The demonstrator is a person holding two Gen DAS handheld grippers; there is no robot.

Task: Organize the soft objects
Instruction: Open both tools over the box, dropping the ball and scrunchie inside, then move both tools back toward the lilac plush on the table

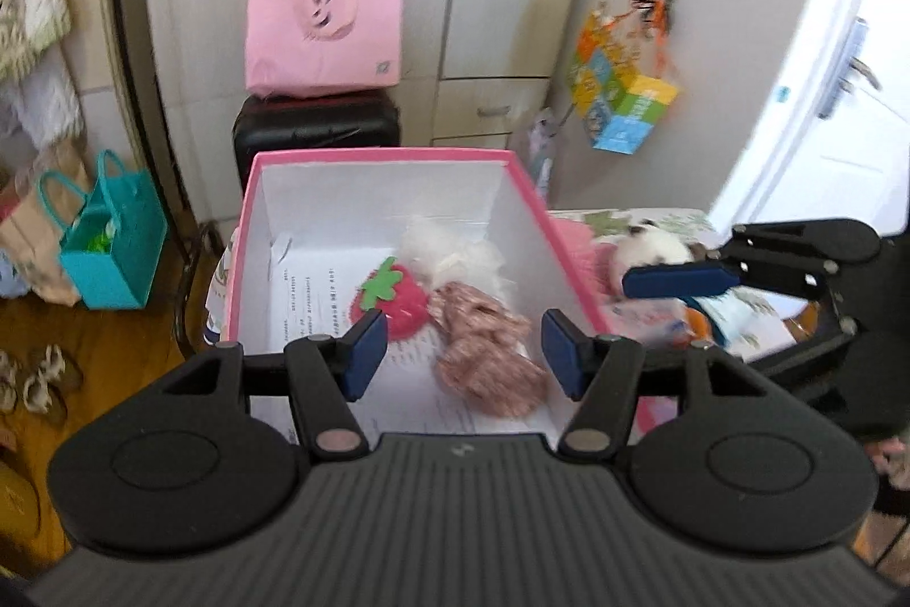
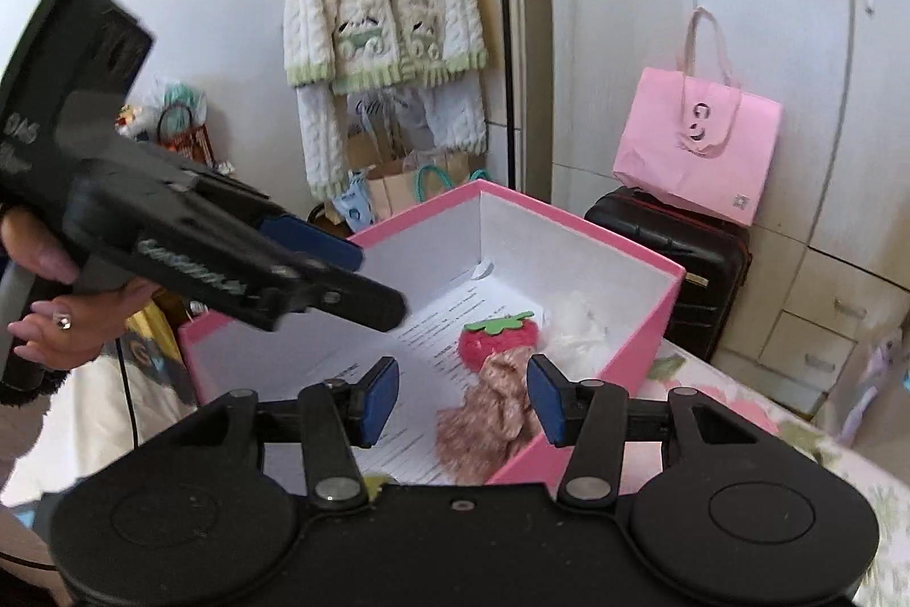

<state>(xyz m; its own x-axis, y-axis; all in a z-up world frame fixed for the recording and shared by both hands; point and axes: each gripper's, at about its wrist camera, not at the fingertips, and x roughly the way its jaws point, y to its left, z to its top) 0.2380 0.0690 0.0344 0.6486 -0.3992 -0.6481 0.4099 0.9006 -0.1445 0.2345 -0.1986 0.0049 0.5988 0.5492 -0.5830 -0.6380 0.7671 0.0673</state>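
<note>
2 grippers, left gripper (image 1: pixel 463 359) and right gripper (image 2: pixel 462 399), angled down over pink box (image 1: pixel 529 186), jaws apart, empty.

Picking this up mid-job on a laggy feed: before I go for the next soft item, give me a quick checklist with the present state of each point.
1. Left hand-held gripper empty: ok, pads apart, nothing between them.
2. Right hand-held gripper empty: ok, jaws open, nothing clamped.
3. Pink box open with room: ok, no lid on it, bare paper lining along its left side.
4. Items already inside: ok, strawberry plush, pinkish fabric piece and white fluffy item lie on the box floor.
5. Next item to hand: ok, a white plush toy lies outside, right of the box.
6. Plush free of the clutter around it: cannot tell, blurred and partly hidden.
</note>
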